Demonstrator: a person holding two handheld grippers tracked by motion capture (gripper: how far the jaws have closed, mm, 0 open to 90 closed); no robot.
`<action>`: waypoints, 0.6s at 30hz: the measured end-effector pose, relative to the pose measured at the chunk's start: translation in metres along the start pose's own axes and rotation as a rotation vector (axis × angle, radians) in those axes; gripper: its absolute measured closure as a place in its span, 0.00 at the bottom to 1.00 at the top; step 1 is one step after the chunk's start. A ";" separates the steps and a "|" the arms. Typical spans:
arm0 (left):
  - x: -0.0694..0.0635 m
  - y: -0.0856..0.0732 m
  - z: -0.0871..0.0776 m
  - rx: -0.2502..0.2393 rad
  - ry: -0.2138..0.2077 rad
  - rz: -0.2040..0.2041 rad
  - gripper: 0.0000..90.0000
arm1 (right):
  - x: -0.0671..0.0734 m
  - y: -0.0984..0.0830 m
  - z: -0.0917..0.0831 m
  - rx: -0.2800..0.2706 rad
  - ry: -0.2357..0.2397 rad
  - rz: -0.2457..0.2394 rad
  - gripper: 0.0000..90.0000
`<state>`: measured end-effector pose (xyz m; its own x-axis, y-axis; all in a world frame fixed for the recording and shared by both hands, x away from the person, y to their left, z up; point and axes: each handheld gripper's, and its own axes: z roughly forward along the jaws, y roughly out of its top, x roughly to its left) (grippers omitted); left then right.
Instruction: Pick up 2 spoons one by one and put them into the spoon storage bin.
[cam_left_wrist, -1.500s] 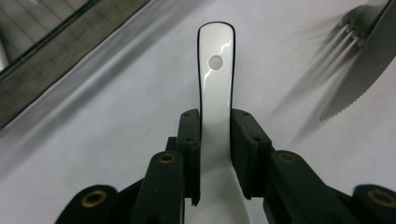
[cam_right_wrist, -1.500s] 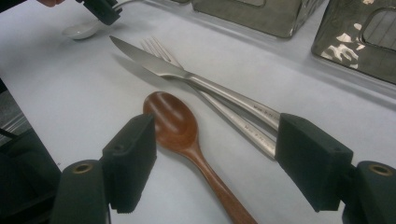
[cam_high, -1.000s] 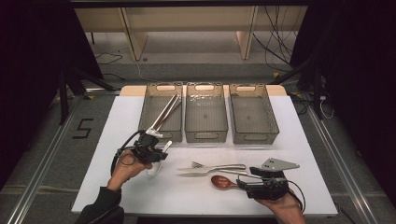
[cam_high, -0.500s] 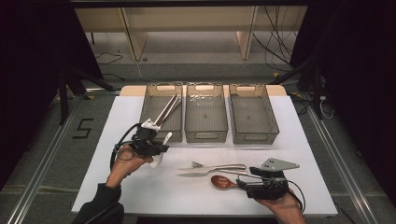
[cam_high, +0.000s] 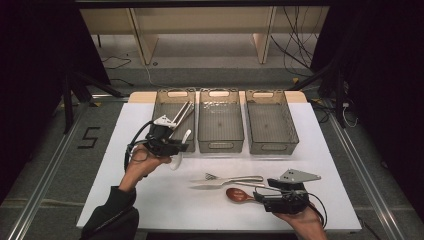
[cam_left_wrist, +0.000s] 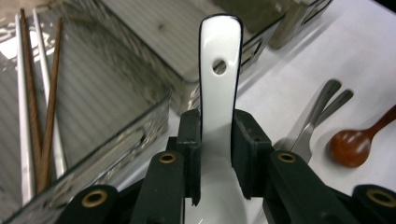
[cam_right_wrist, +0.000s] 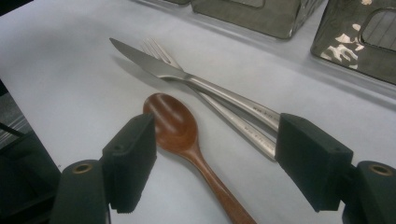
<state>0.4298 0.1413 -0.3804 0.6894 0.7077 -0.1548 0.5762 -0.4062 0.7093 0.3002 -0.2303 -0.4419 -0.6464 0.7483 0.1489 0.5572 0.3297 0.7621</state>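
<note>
My left gripper (cam_high: 172, 145) is shut on a white ceramic spoon (cam_high: 179, 150), held in the air just in front of the left bin (cam_high: 161, 107). In the left gripper view the spoon's handle (cam_left_wrist: 219, 79) sticks up between the pads of that gripper (cam_left_wrist: 217, 154), pointing at the bin's front wall. My right gripper (cam_high: 262, 196) rests low on the table, open. A brown wooden spoon (cam_right_wrist: 175, 121) lies between its wide jaws (cam_right_wrist: 219, 161) without touching them. A steel knife (cam_right_wrist: 154, 65) and fork (cam_right_wrist: 156, 49) lie just beyond it.
Three clear bins stand in a row at the table's far side. The left one holds chopsticks (cam_high: 182, 114); the middle bin (cam_high: 220, 145) and right bin (cam_high: 272, 147) look bare. Knife (cam_high: 220, 186) and fork (cam_high: 235, 178) lie crossed at the table's middle front.
My left hand has lifted the white spoon off the table and carried it up toward the left bin. The right gripper has stayed where it was.
</note>
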 end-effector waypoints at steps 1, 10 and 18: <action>0.000 0.003 0.001 -0.003 0.000 0.000 0.82 | 0.000 0.000 0.000 0.000 0.001 0.000 0.33; -0.001 0.030 0.010 -0.033 0.000 0.005 0.82 | 0.000 0.000 0.000 -0.002 0.004 -0.001 0.33; 0.000 0.054 0.021 -0.057 -0.001 0.009 0.82 | 0.000 0.000 -0.001 -0.003 0.007 0.001 0.33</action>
<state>0.4702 0.1071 -0.3560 0.6947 0.7037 -0.1487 0.5438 -0.3787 0.7489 0.3000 -0.2303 -0.4411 -0.6496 0.7444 0.1543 0.5566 0.3274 0.7636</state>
